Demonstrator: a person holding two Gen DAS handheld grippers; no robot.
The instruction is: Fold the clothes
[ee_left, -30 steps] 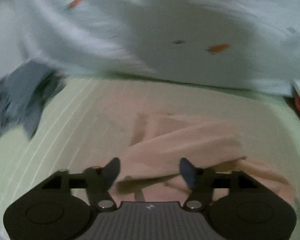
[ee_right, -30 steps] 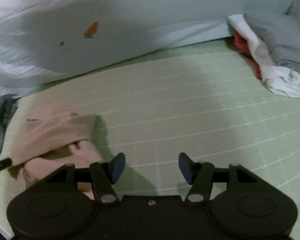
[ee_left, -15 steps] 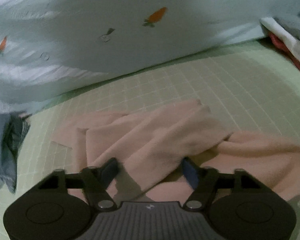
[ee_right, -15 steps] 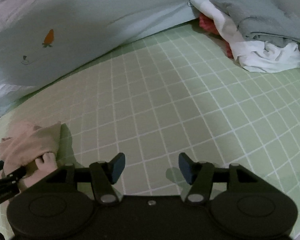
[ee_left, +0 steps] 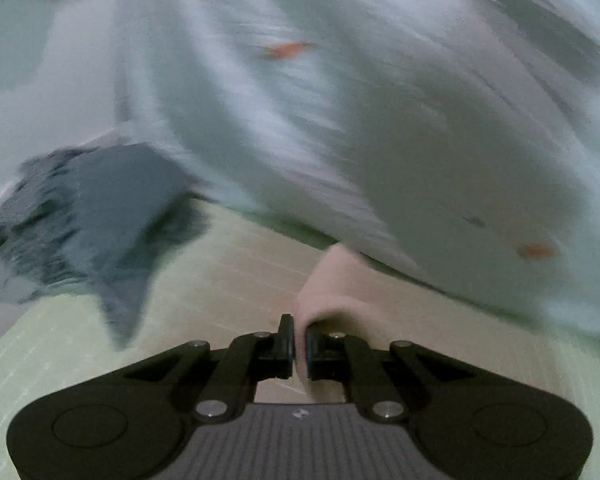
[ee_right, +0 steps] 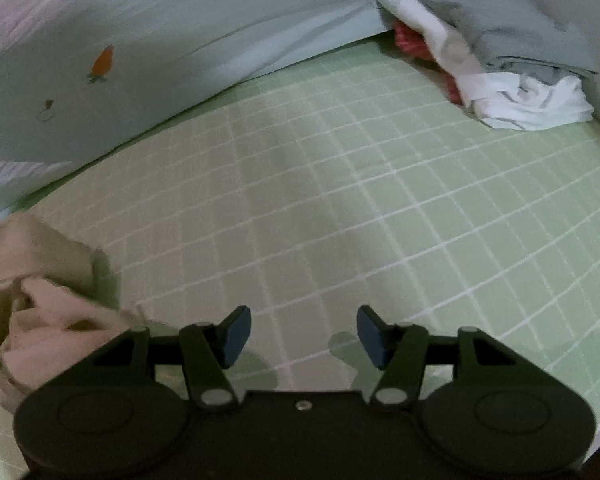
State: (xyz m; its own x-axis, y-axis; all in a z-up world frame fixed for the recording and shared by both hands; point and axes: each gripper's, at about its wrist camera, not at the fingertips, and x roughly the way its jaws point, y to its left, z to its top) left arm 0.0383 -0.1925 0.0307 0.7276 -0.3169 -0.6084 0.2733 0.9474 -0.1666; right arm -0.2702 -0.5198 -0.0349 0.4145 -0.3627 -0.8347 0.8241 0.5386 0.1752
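Far left in left wrist view: dark blue-grey garment (ee_left: 96,216), crumpled and blurred, lying at edge of pale green checked sheet (ee_left: 52,344), touching pale quilt w/ small orange carrot prints (ee_left: 340,100) behind it. Quilt fills whole far part of view, strongly smeared.

Near centre: left gripper (ee_left: 298,338), jaws clenched on a fold of the pink cloth (ee_left: 340,284). Soft peach-pink fabric, rising as a rounded hump from between the fingers, then spreading to the right over the sheet, close under quilt edge. Cannot tell if the held fold is lifted off the sheet or not.

Right wrist view, near left: same pink cloth (ee_right: 48,304), bunched in loose wrinkles w/ dark shadowed pockets, no flat layer visible, one ragged-looking edge toward the sheet (ee_right: 340,220). Just beside it, to the right: right gripper (ee_right: 303,335), jaws released and wide apart, nothing between them, only bare sheet below.

Far right: heap of clothes (ee_right: 512,64), grey piece on top, white below, bit of red behind, against the quilt (ee_right: 160,40), well apart from the pink cloth.
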